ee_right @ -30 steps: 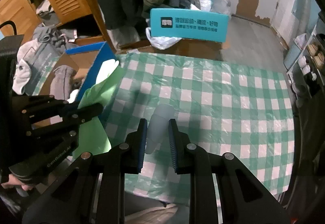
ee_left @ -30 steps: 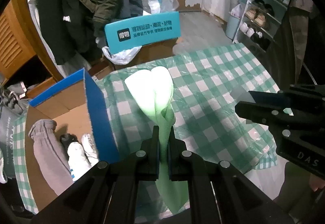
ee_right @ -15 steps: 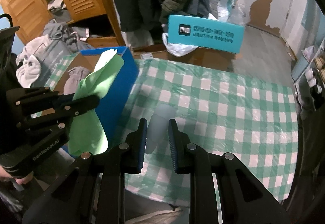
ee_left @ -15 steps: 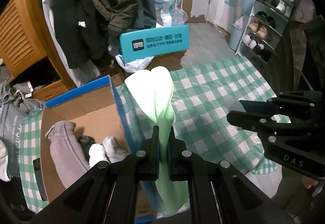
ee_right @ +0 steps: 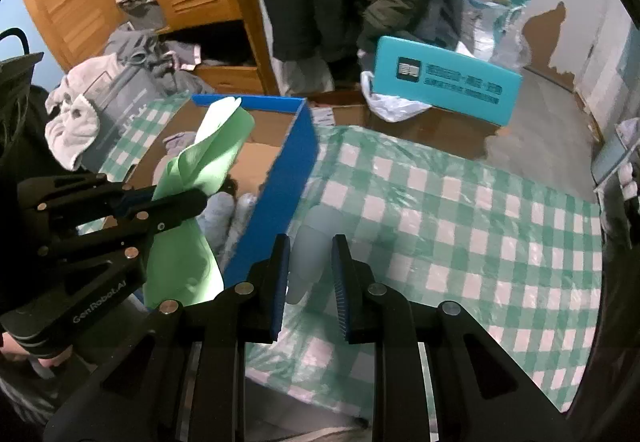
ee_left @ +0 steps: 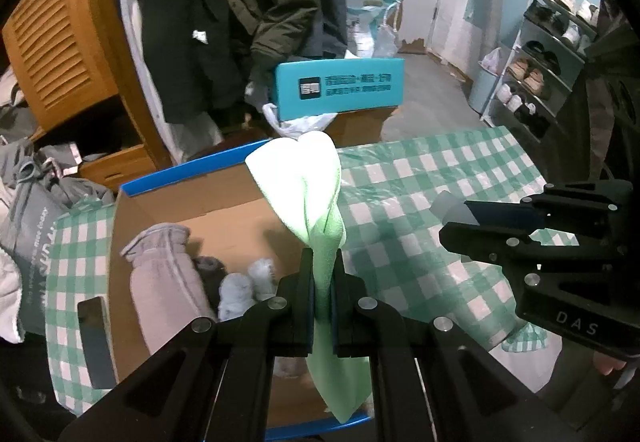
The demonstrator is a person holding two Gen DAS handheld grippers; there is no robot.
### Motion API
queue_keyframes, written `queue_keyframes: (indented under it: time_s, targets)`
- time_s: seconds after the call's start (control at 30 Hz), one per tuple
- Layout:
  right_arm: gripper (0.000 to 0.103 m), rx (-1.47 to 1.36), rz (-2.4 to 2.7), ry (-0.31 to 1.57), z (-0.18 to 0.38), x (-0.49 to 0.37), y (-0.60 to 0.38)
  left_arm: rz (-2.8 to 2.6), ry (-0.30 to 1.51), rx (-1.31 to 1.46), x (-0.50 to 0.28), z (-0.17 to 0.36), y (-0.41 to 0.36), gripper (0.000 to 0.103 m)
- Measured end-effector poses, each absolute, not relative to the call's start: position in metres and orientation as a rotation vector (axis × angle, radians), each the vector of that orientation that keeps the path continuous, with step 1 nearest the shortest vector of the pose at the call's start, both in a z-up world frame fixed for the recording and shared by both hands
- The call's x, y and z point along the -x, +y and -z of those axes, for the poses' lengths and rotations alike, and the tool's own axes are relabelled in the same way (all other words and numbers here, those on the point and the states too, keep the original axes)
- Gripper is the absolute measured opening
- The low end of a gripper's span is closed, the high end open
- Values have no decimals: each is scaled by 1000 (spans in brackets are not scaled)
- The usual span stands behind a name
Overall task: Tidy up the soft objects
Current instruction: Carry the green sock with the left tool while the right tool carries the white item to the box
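My left gripper [ee_left: 322, 262] is shut on a light green cloth [ee_left: 300, 177], which stands up above the jaws and hangs down below them. It hangs over the open cardboard box with a blue rim [ee_left: 192, 169]. In the right wrist view the same green cloth [ee_right: 208, 153] and left gripper [ee_right: 188, 197] sit over the box, left of its blue wall [ee_right: 280, 193]. My right gripper [ee_right: 310, 242] is shut on a pale grey soft piece [ee_right: 316, 238], above the green checked tablecloth [ee_right: 460, 222] just right of that wall. The box holds rolled greyish-pink trousers [ee_left: 164, 278] and pale socks [ee_left: 244, 286].
A teal box [ee_left: 340, 91] stands beyond the table, with dark coats hanging behind it and a wooden louvred cabinet [ee_left: 60, 49] to the left. At far right is a shoe rack [ee_left: 552, 61]. A grey bag [ee_left: 36, 242] and a dark flat device [ee_left: 96, 342] lie left of the box.
Both grippers have moved left, each keeping its hold. The green cloth has gone from above the tablecloth to above the box's inside; the right gripper now hangs close to the blue wall.
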State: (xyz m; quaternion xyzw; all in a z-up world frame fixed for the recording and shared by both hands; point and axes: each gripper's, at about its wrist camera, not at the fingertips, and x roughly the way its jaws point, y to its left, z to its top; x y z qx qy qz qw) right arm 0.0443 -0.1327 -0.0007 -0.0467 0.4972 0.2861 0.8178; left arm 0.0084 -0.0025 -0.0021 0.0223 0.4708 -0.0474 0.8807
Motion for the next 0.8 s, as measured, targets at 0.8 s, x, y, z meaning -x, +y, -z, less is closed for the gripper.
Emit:
queue_keyframes:
  time_s: [0.8]
  targets:
    - [20,175,-702,1107,16,-56,-34,-48,1020,4,-8,24,78,6]
